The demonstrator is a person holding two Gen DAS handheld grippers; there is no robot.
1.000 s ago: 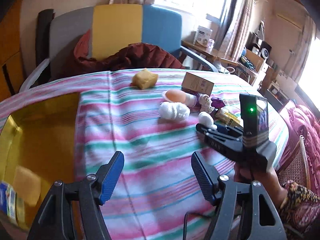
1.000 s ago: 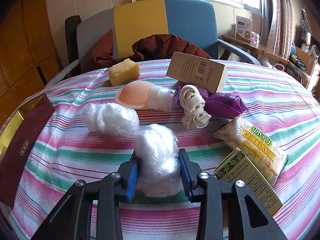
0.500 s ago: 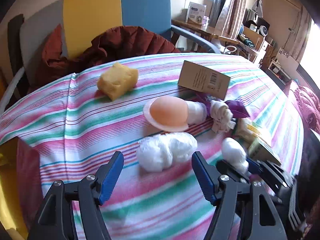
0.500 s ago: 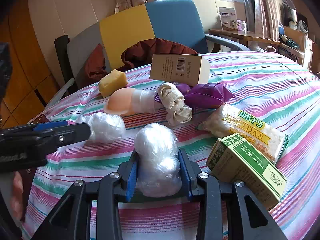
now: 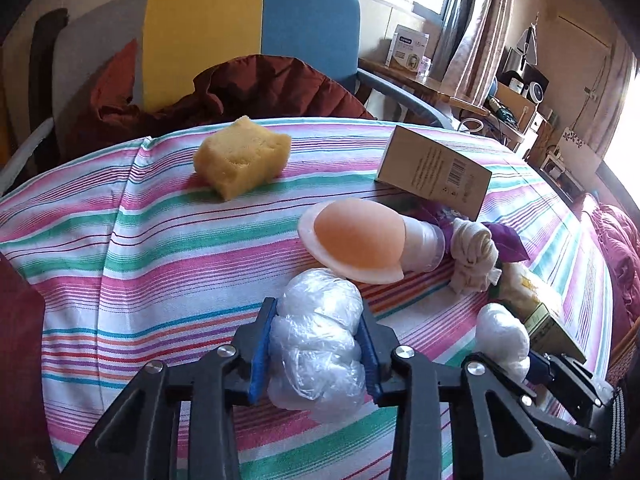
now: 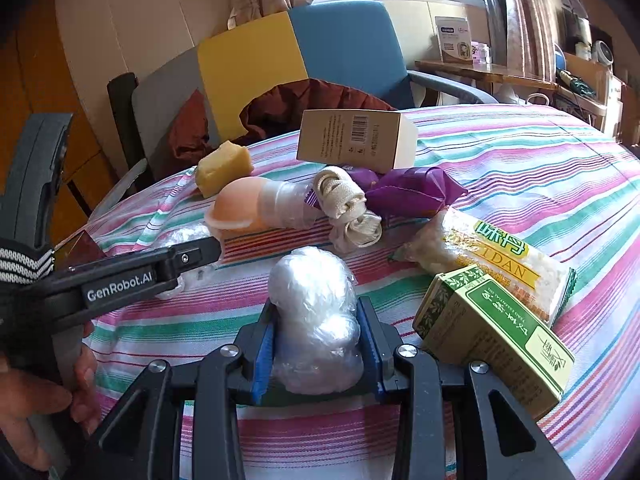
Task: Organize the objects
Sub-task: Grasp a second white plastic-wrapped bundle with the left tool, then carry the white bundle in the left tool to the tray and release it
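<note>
My left gripper (image 5: 318,344) is shut on a clear plastic bag bundle (image 5: 320,336) lying on the striped tablecloth (image 5: 168,248). My right gripper (image 6: 318,344) is shut on a second plastic bag bundle (image 6: 314,316); that bundle also shows at the lower right of the left wrist view (image 5: 502,338). The left gripper shows from the side in the right wrist view (image 6: 200,250), its bundle mostly hidden behind it.
On the cloth lie a yellow sponge (image 5: 242,156), a peach silicone cup (image 5: 356,242), a tan box (image 5: 434,172), a knotted white strap (image 6: 348,208), a purple packet (image 6: 412,192), a snack packet (image 6: 488,256) and a green box (image 6: 492,336). A chair (image 5: 248,40) stands behind.
My left gripper swung from the gold box side toward the objects, moved onto the left plastic bundle and shut on it. My right gripper stayed shut on its bundle.
</note>
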